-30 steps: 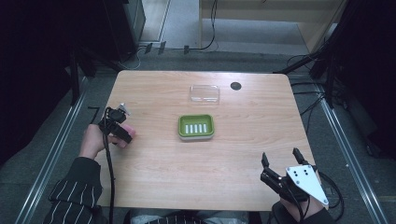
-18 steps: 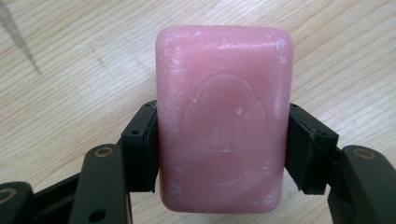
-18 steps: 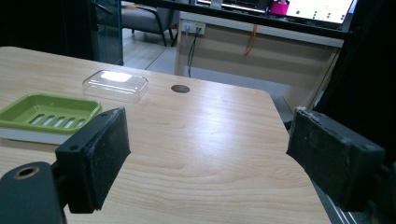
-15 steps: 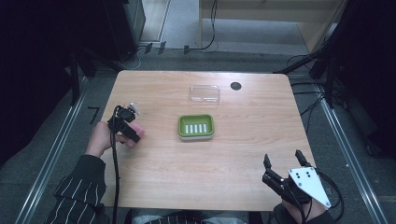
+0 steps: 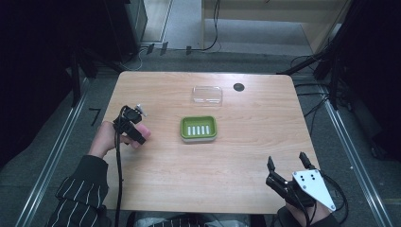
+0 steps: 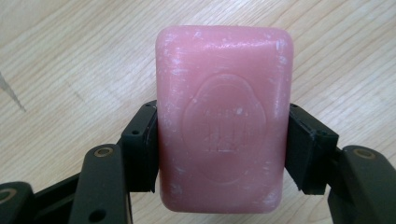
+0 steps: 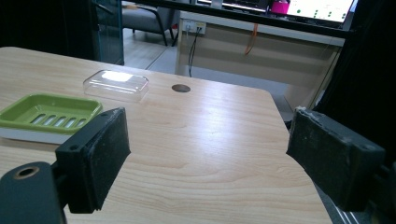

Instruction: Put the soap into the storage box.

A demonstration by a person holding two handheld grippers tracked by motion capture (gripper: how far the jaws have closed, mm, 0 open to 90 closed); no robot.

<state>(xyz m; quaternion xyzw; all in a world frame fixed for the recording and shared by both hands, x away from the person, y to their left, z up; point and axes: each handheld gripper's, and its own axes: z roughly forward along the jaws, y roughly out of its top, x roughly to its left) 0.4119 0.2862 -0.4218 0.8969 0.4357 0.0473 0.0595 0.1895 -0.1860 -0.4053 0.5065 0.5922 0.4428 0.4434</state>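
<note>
A pink bar of soap [image 6: 224, 121] with a stamped oval sits clamped between the pads of my left gripper [image 6: 223, 149], held just above the wood. From above, that left gripper [image 5: 137, 135] hovers over the table's left side, the pink soap [image 5: 142, 137] peeking out below it, left of the green soap dish [image 5: 198, 128]. The dish [image 7: 49, 112] has slots in its floor and holds nothing. A clear plastic lid [image 5: 207, 94] lies beyond it. My right gripper [image 5: 288, 163] stands open at the near right corner, its jaws wide apart with nothing between them [image 7: 208, 156].
A dark round hole [image 5: 239, 87] sits in the tabletop [image 5: 246, 156] right of the lid. Black equipment and cables ring the table on the floor. The table's right edge [image 7: 299, 154] runs close by my right gripper.
My left gripper has travelled right and slightly toward the near side, carrying the soap closer to the green dish. The right gripper has barely shifted.
</note>
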